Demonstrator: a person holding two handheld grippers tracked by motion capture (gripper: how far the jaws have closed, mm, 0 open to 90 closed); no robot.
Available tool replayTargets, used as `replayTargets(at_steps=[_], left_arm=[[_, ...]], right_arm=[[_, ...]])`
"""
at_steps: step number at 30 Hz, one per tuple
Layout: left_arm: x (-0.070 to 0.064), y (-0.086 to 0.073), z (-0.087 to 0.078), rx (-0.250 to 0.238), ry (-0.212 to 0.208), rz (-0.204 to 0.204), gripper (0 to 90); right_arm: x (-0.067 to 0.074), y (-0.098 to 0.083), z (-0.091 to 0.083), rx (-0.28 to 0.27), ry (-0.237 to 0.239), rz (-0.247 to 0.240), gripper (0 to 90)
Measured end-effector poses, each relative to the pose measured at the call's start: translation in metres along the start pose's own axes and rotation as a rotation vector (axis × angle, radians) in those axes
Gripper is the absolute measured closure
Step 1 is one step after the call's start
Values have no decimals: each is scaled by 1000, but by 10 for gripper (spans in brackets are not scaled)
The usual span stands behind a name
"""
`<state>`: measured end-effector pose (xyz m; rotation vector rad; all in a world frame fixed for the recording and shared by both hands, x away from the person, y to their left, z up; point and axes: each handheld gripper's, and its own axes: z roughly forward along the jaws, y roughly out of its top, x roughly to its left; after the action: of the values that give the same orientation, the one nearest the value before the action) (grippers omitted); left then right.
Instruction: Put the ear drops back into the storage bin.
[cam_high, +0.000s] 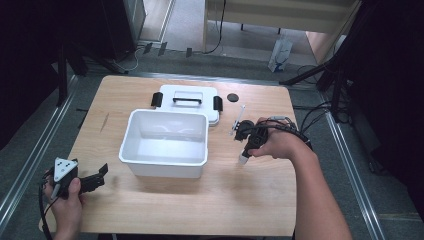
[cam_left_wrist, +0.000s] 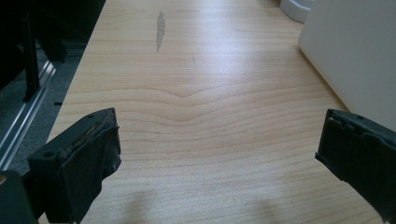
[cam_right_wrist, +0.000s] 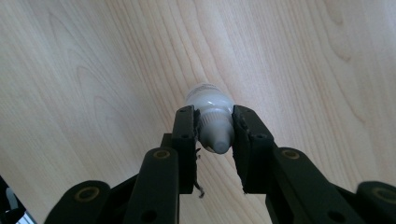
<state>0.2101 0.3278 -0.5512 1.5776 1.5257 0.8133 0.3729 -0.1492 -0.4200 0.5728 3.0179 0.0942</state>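
The small white bottle (cam_right_wrist: 212, 119) is clamped between the pads of the right gripper (cam_right_wrist: 214, 133), whose jaws are drawn in tight on the neck just under the grey cap end, as seen at the centre of the right gripper view. For the step in hand, judged to be lifting the bottle and carrying it to the white bin (cam_high: 165, 145), the squeeze is best kept firm and the lift made straight up, since the grip sits high on a rounded, smooth body and the bottle could pivot or slip if swung sideways. In the high view the bottle (cam_high: 243, 159) is seen right of centre, its base at or just above the wooden surface (cam_high: 240, 200), well apart from the bin's right wall. The bottle is milky, glossy and squat-shouldered. At the lower left the left gripper (cam_high: 95, 180) is held idle with its jaws spread wide on nothing. Beyond the bin, the white lid (cam_high: 187, 100) lies flat.
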Motion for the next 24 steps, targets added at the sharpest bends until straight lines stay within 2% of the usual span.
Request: replayTargets(at_steps=[9, 10, 13, 24], left_arm=[[0, 0, 0, 0, 0, 0, 0], [0, 0, 0, -1, -1, -2, 0], [0, 0, 0, -2, 0, 0, 0], [0, 0, 0, 2, 2, 1, 0]], right_arm=[[2, 15, -27, -15, -9, -24, 721], [2, 20, -36, -21, -11, -27, 721], [4, 27, -46, -23, -12, -34, 721], [10, 50, -76, -28, -16, -60, 722]])
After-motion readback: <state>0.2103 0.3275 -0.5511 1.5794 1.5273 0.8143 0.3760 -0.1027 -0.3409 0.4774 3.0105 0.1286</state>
